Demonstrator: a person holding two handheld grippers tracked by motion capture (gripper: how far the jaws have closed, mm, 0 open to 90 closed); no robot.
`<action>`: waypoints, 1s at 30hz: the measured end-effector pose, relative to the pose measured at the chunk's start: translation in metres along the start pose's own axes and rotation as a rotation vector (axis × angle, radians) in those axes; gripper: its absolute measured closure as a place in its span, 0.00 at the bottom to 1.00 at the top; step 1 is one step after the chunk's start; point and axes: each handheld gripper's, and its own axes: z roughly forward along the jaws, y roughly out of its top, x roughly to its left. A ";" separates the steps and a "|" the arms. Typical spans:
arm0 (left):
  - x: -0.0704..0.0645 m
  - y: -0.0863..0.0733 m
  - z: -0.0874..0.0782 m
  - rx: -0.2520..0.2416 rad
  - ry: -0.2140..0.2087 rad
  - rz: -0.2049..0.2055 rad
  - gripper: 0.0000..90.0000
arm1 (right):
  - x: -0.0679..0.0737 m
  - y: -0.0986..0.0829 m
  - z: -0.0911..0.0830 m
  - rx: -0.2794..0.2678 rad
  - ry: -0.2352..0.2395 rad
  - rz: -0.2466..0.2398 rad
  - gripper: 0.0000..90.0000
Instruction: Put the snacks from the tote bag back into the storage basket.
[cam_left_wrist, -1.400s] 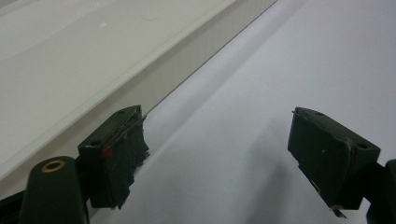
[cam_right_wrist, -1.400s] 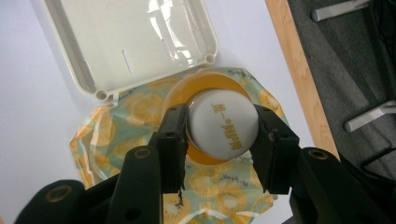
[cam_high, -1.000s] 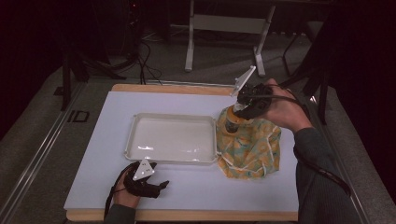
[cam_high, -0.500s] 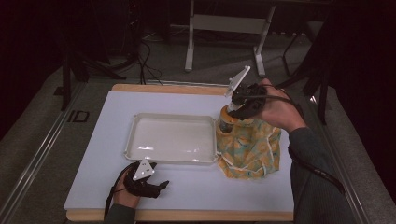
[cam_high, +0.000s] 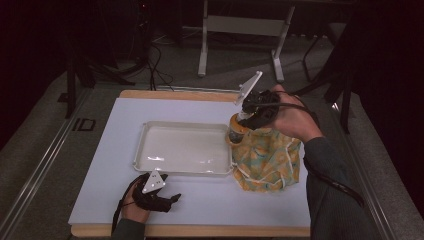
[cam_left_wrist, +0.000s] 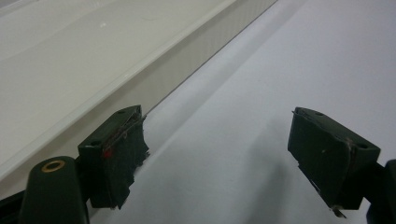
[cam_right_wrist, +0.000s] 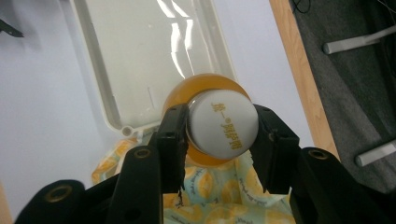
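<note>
- Two grippers are working unevenly: the right gripper (cam_right_wrist: 222, 135) is doing the handling while the left gripper (cam_high: 159, 199) is waiting near the table's front edge.
- Its jaws are closing on the white cap (cam_right_wrist: 223, 128) of an orange bottle (cam_high: 236, 131), gripping it from above, probably because the cap is the narrowest, firmest part to hold.
- That bottle is standing upright in the mouth of a yellow-patterned cloth bag (cam_high: 267, 160), just beside the right wall of the white tray (cam_high: 180, 151); it is likely being drawn out of the bag toward the tray.
- Fabric is bunching around the bottle's lower body, so a straight upward lift seems safest to keep the bag from dragging along.
- Resting on the white table (cam_high: 125, 115) in front of the tray, the left gripper's jaws are standing wide apart and holding nothing, well placed to pin the bag if needed.
</note>
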 end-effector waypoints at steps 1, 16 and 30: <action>0.000 0.000 0.000 0.000 0.000 0.000 0.21 | 0.001 0.002 0.000 -0.002 0.003 -0.005 0.65; 0.000 0.000 0.000 -0.001 0.000 0.001 0.21 | 0.011 0.010 0.017 0.021 0.038 -0.034 0.65; 0.000 0.000 0.000 -0.001 -0.001 0.001 0.21 | 0.017 0.015 0.029 0.014 0.068 -0.041 0.65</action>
